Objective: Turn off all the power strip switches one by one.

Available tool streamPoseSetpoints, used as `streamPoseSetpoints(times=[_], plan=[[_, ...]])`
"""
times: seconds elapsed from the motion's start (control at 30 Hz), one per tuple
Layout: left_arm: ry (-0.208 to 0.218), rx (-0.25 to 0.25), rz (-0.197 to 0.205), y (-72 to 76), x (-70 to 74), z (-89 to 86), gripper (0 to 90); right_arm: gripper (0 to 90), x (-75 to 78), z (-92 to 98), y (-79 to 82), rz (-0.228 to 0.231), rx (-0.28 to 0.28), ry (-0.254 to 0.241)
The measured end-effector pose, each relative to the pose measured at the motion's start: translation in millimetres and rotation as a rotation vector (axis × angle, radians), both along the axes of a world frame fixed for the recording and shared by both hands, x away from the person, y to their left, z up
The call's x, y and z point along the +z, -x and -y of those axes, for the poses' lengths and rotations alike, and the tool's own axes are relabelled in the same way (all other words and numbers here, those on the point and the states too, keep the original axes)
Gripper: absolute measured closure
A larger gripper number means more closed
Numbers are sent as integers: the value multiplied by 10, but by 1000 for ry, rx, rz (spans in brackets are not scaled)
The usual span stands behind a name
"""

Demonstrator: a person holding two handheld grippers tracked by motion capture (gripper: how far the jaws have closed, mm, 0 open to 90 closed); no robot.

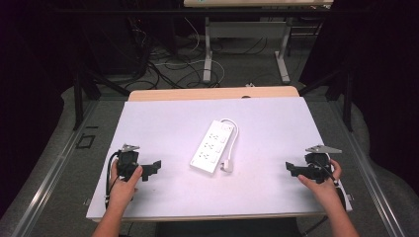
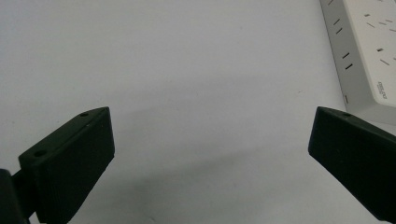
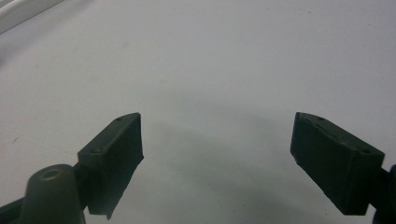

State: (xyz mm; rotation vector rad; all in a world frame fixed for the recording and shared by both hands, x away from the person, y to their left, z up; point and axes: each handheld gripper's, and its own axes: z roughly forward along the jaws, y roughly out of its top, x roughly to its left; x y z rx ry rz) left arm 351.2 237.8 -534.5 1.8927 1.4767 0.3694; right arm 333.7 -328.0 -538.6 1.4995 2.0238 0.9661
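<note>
Strip: a white power strip (image 1: 211, 146) is lying flat near the middle of the table (image 1: 276, 123), running diagonally, sockets facing up; one corner of it is showing in the left gripper view (image 2: 369, 56)
Cord: a white cord (image 1: 233, 134) is looping out from the far end and running down the strip's right side, ending in a plug (image 1: 228, 166) that is resting just beside the near end
Left gripper: the left gripper (image 1: 153, 167) is hovering near the table's near-left corner, pointing toward the strip; its jaws are standing wide apart and holding nothing (image 2: 210, 154)
Right gripper: the right gripper (image 1: 291, 169) is hovering near the near-right corner, well apart from the strip, jaws spread wide and empty (image 3: 217, 154)
Handling: the strip is looking like a rigid, light plastic body with smooth faces that may be slipping under the pads; the cord is looking soft and springy and will probably be trailing behind
Hold: gripping across the strip's narrow width at one end is seeming safest; the plug is offering a second, smaller hold
Risk: the trailing cord may be dragging or swinging the strip round when lifted
</note>
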Motion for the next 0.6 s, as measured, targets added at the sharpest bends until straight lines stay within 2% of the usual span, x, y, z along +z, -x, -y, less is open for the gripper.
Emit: streamPoseSetpoints(times=[0.27,0.4,0.6], plan=[[1,13,-3,-1,-18,-5,7,187,66,-136,-53,9,37,-7],[8,14,3,6,-32,-2,5,189,128,-221,-111,15,68,20],[3,2,11,20,-31,-5,5,199,263,-394,-237,17,116,32]])
